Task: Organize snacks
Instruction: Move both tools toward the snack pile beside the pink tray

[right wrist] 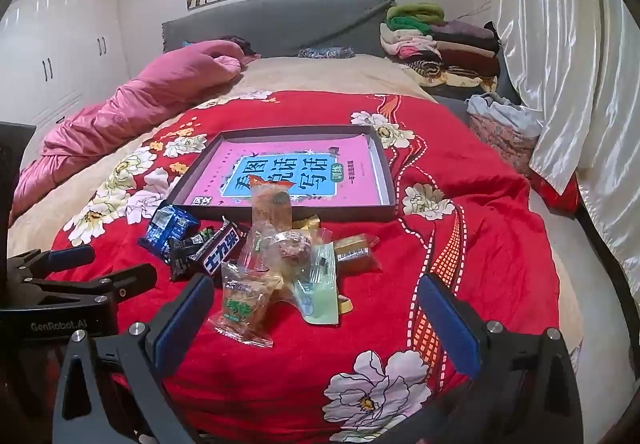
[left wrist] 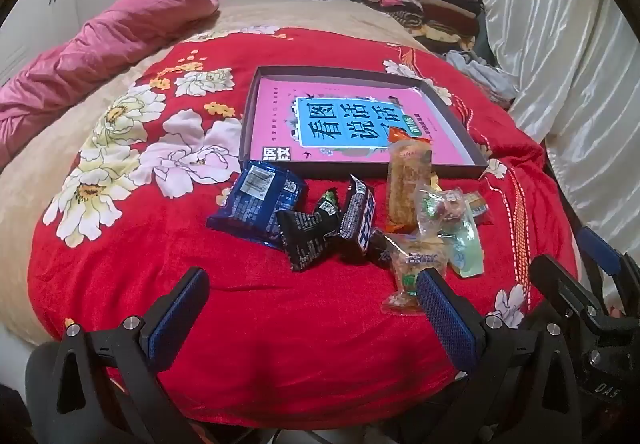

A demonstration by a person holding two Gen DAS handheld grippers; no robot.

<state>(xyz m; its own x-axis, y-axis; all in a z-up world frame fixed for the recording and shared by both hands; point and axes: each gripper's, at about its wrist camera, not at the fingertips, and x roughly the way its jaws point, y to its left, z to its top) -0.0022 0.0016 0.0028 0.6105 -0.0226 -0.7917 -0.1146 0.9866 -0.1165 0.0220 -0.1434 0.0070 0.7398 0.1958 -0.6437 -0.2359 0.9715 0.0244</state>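
Observation:
A pile of wrapped snacks lies on the red flowered blanket (left wrist: 260,324) in front of a shallow dark box (left wrist: 250,112) lined with a pink book. It holds a blue packet (left wrist: 256,204), a black packet (left wrist: 308,240), a dark Snickers bar (left wrist: 358,224), a long orange cake pack (left wrist: 408,180), clear-wrapped pastries (left wrist: 416,264) and a pale green sachet (left wrist: 468,248). The same pile (right wrist: 276,256) and box (right wrist: 384,168) show in the right wrist view. My left gripper (left wrist: 312,308) is open and empty just short of the pile. My right gripper (right wrist: 316,320) is open and empty, its fingers either side of the nearest pastry (right wrist: 242,308).
A pink quilt (left wrist: 100,52) lies along the left of the bed. Folded clothes (left wrist: 424,0) are stacked at the headboard on the right. A white curtain (left wrist: 560,44) hangs on the right. The right gripper's body (left wrist: 580,308) is beside my left one.

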